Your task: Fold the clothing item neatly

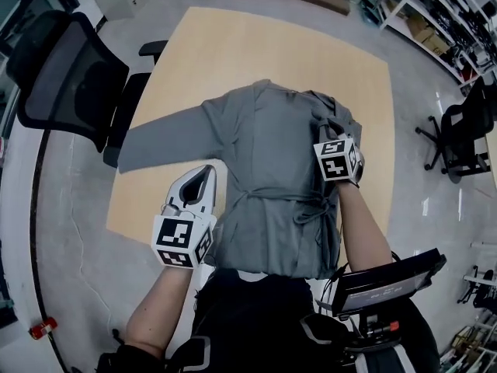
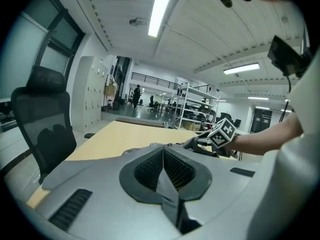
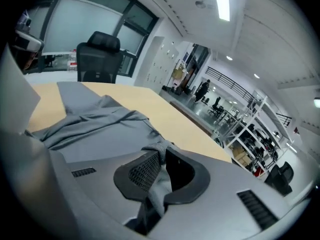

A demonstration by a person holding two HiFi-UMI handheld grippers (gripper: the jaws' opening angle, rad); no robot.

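A grey robe-like garment (image 1: 272, 169) lies spread on the light wooden table (image 1: 233, 45), one sleeve stretched out to the left and its hem hanging over the near edge. My left gripper (image 1: 206, 173) is at the garment's left side edge; in the left gripper view the jaws (image 2: 163, 156) are shut with a thin strip of grey cloth pinched between the pads. My right gripper (image 1: 332, 128) is at the garment's upper right. Its jaws (image 3: 160, 159) are shut on a bunched fold of the same cloth (image 3: 100, 129). The left gripper view also shows the right gripper (image 2: 200, 144).
A black mesh office chair (image 1: 62, 76) stands at the table's left corner. Another chair (image 1: 458, 138) is on the floor to the right. Shelving (image 1: 443, 14) lines the far right. A dark screen device (image 1: 388, 282) hangs at the person's waist.
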